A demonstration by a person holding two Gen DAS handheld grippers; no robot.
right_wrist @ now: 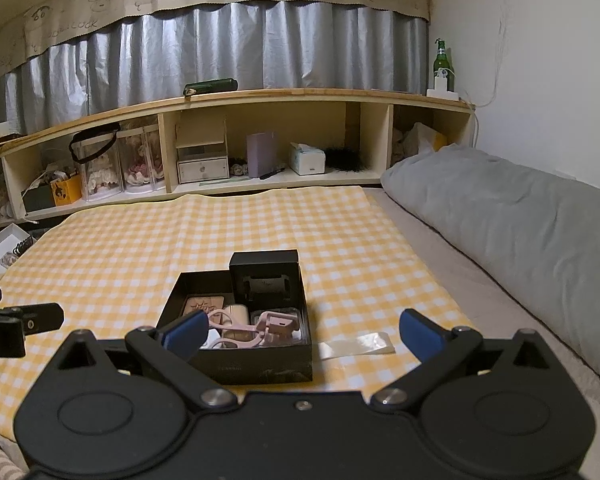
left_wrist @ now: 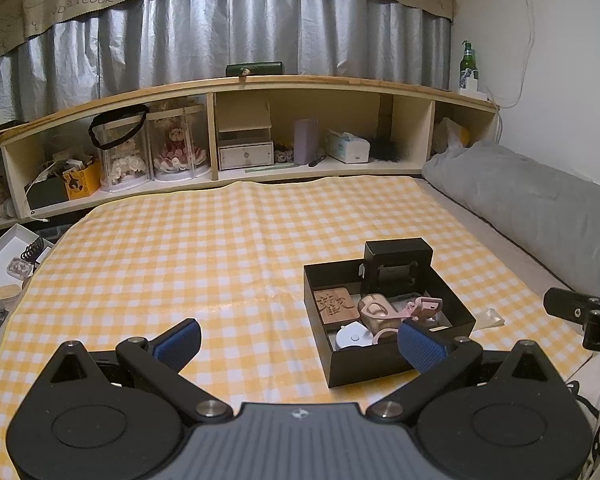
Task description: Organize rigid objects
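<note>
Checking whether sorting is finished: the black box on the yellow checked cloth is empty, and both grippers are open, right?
Not quite: the black box is not empty. The right wrist view shows a pink eyelash curler and a carved wooden tile inside. It does sit on the yellow checked cloth, and both grippers are open.

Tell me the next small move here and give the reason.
Probably bring the right gripper toward the clear plastic piece lying on the checked cloth just right of the black box. It looks like the only loose item left outside the box, both grippers are open and empty, and the right one is nearer.
</note>
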